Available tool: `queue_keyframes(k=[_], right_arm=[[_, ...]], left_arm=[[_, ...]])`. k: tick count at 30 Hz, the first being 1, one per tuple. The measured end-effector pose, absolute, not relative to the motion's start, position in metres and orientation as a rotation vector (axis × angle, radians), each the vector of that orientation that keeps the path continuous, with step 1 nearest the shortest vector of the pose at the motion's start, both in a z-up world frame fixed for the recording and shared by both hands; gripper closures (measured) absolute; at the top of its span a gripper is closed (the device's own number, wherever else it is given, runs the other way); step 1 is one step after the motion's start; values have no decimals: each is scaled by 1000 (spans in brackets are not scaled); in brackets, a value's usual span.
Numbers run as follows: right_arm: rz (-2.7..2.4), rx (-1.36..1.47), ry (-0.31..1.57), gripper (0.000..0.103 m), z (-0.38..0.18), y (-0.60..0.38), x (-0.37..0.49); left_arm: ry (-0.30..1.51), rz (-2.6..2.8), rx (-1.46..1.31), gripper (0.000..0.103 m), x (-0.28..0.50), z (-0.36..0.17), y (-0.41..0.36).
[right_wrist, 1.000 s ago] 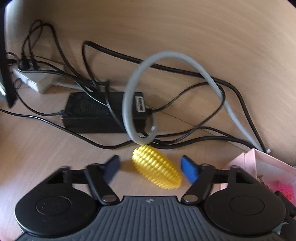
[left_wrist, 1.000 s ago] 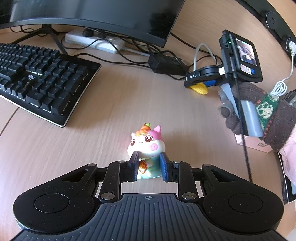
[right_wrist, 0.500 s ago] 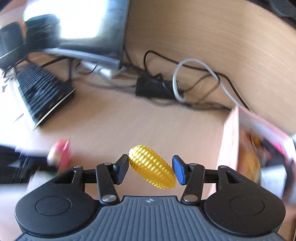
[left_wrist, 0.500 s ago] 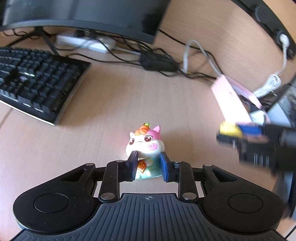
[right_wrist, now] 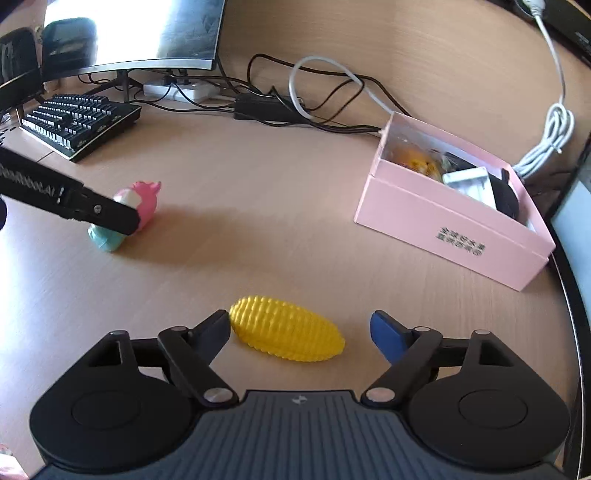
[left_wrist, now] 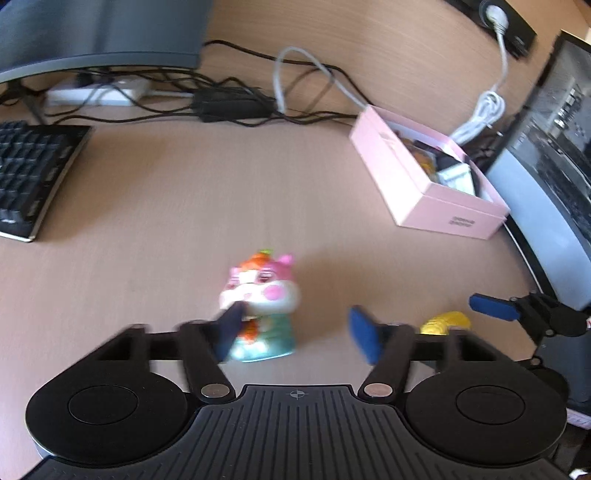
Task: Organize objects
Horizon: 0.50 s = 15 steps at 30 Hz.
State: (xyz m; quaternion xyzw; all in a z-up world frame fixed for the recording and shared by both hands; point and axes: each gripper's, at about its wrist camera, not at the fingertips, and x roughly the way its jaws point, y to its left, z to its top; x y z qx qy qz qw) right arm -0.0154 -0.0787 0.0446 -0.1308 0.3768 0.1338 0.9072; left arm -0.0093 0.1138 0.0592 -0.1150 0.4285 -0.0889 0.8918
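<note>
The right gripper (right_wrist: 299, 330) has its jaws apart around the toy corn (right_wrist: 286, 338) lying on the counter (right_wrist: 258, 229); the left gripper (left_wrist: 295, 334), jaws apart, brackets the pig figurine (left_wrist: 260, 306); the pink box (right_wrist: 454, 218) sits toward the right edge.

Looks like an office workstation: curved wooden desk (right_wrist: 280, 192) with a black mechanical keyboard (right_wrist: 79, 120) and a monitor (right_wrist: 133, 33) at the far left corner, power strip (right_wrist: 177, 90) and tangled cables (right_wrist: 325, 99) along the far edge.

Ribbed plastic corn (right_wrist: 286, 338) – matt wood-grain desk (right_wrist: 258, 206).
</note>
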Motion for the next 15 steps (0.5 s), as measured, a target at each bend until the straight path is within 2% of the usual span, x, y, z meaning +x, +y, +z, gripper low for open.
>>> queue_keyframes(k=[1,2,7,10,15], right_arm=[[271,-267,771,13,42,-81,-16],[269,-257,763,11,41,-85,-17],[269,-238,741,0,37,-91,-17],[270,-222,731,0,34,-93,-18],[271,-204,732,0,34,-94,-18]], left_arm=[[893,-198,-225,15,-8,59,109],[896,-205,-198,14,-8,59,105],[804,-183,-184,18,-20,67,99],[745,-125,-120,18,-31,78,102],[817,-99,-137,18,-24,70,105]])
